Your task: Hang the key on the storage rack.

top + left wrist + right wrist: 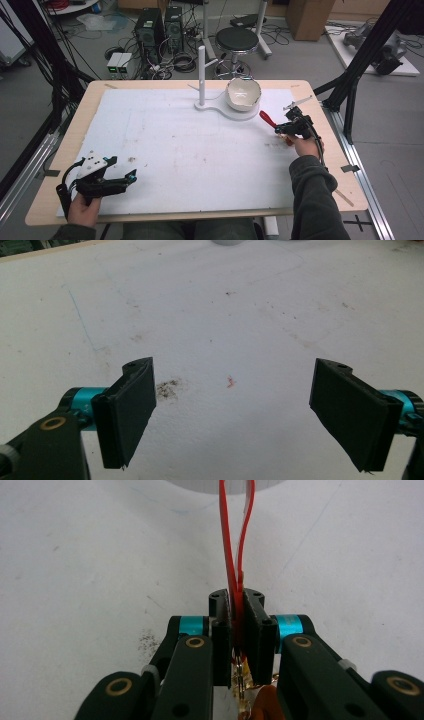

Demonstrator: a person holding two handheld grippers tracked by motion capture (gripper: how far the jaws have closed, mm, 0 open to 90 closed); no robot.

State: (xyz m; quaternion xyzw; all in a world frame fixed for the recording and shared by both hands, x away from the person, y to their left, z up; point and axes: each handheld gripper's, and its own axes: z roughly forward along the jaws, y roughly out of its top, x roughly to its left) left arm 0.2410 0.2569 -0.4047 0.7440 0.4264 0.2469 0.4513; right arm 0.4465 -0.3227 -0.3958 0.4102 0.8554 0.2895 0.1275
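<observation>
I'm looking down on the desk point(60, 150) now, white sheet point(165, 150) spread across most of it. My left tongs point(131, 176) sit low near the front-left corner, the left hand point(84, 209) wrapped under the body from the front edge, grey plate on top, tips aimed toward the middle of the desk. From the left gripper view they're spread wide, the two black pads point(127, 412) well apart with bare, speckled sheet between them, nothing held. Over on the right side, my right hand point(306, 146) comes up from a dark sleeve point(312, 195) along the right edge, forearm angled in, the right tongs point(278, 129) pointing toward the far edge and slightly inward. They're pressed together on a red looped tool point(267, 119); in the right gripper view the pads point(252, 630) pinch its two thin red arms point(231, 545) right at the tips, and the arms run forward toward the white base ahead. What kind of tool it is, I cannot tell. Its red end lies just beside the flat base of the white stand point(202, 75), which rises near the far edge at the middle. A white bowl point(243, 94) rests tilted on that base, opening facing me, just beyond the red tool.
</observation>
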